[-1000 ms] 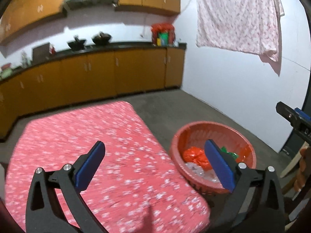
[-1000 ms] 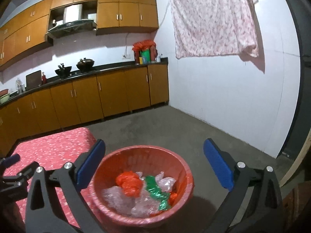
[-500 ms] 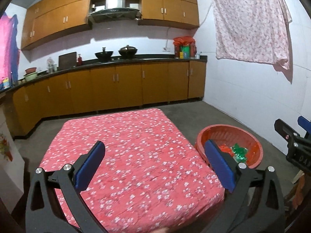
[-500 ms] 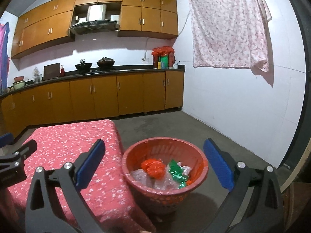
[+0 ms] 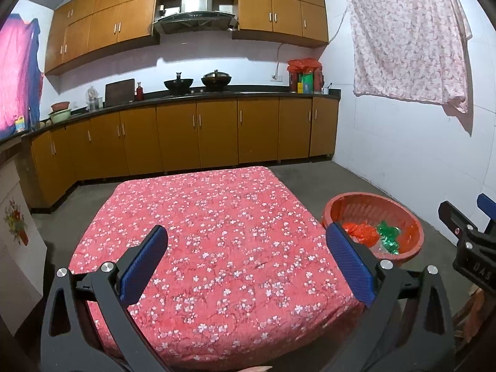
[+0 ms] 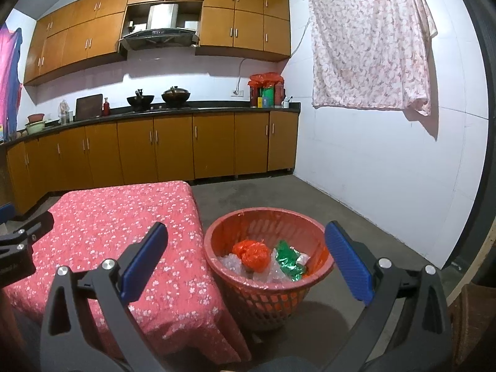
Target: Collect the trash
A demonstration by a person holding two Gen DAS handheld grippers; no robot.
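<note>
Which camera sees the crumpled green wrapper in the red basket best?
The right wrist view: the crumpled green wrapper lies near the middle, between the open fingers, in the red plastic basket. In the left wrist view the wrapper is smaller, off to the right.

My right gripper (image 6: pixel 246 259) hangs open and empty above the red basket (image 6: pixel 313 228) of trash (image 6: pixel 251 254), beside the floral-covered table (image 6: pixel 124 217).

The surface (image 5: pixel 217 232) wears a red cloth sprinkled with small white blossoms. The basket (image 6: pixel 248 294) is red-orange, holding an orange bag (image 6: pixel 251 254), a green wrapper (image 6: pixel 290 260) and clear plastic (image 6: pixel 228 260). Both claws carry blue pads (image 6: pixel 347 260).
</note>
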